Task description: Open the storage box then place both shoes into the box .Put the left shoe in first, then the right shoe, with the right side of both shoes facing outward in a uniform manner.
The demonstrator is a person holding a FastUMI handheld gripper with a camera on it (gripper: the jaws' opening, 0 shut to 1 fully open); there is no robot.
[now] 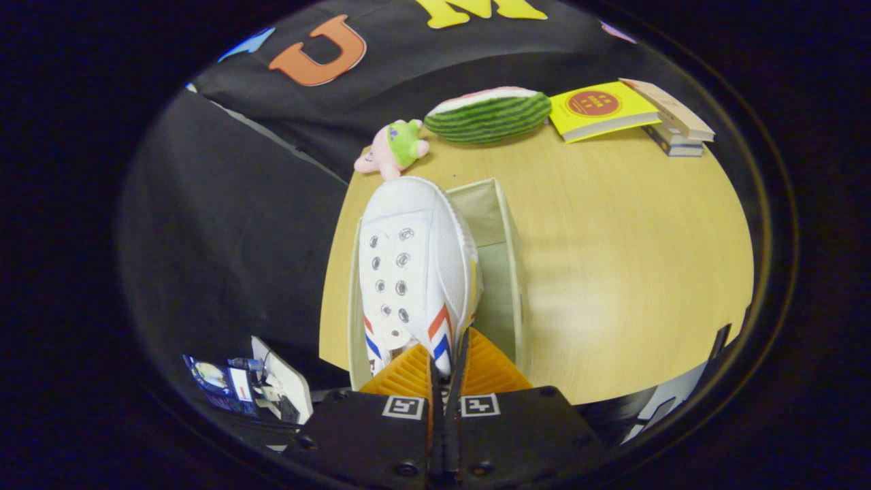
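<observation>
Gripper view shows the tongs (446, 371) clenched on the heel edge of a white shoe (415, 265): the two fingers (408, 373) stand almost together with a thin strip of the shoe's rim pinched between them. From that pinch the shoe stretches straight ahead, its long axis running away from the fingers, eyelets up and toe pointing toward the far side of the table (612, 272). It hangs over, or partly inside, the open storage box (500, 231), whose pale fabric walls show along both sides of the shoe and beyond its toe; whether the sole already touches the box floor cannot be told. The shoe keeps to the left wall, leaving free room on the right. The coming move likely turns on keeping this heel-to-toe line parallel to the box walls while lowering. Beyond the box lie a small plush toy (395, 146), a watermelon-shaped cushion (488, 114) and some books (626, 112).
</observation>
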